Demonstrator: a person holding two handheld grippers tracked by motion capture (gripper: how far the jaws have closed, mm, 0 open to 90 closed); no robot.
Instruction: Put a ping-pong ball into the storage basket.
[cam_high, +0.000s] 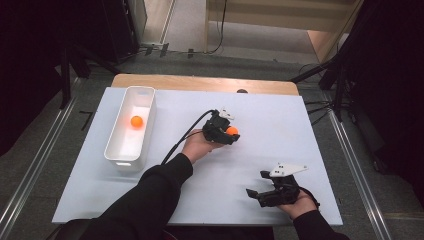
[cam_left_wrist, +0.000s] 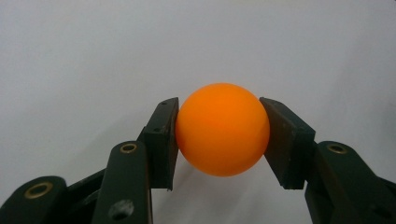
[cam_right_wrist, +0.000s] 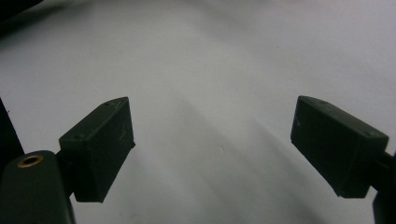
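Note:
An orange ball (cam_high: 232, 131) (cam_left_wrist: 222, 129) sits between the jaws of my left gripper (cam_high: 228, 134) (cam_left_wrist: 219, 140), which is shut on it near the middle of the white table (cam_high: 280, 125); both pads (cam_left_wrist: 161, 140) press its sides, and it hangs a little above the surface. A second orange ball (cam_high: 136, 121) lies inside the white bin (cam_high: 118, 156) at the table's left. My right gripper (cam_high: 256, 191) (cam_right_wrist: 212, 140) rests low at the front right, jaws wide open with only bare table between them.
The bin stands lengthwise along the left side. A black cable (cam_high: 182, 137) trails from the left gripper over the sleeve. The table's wooden far edge (cam_high: 200, 82) meets the floor beyond, and dark stands flank both sides.

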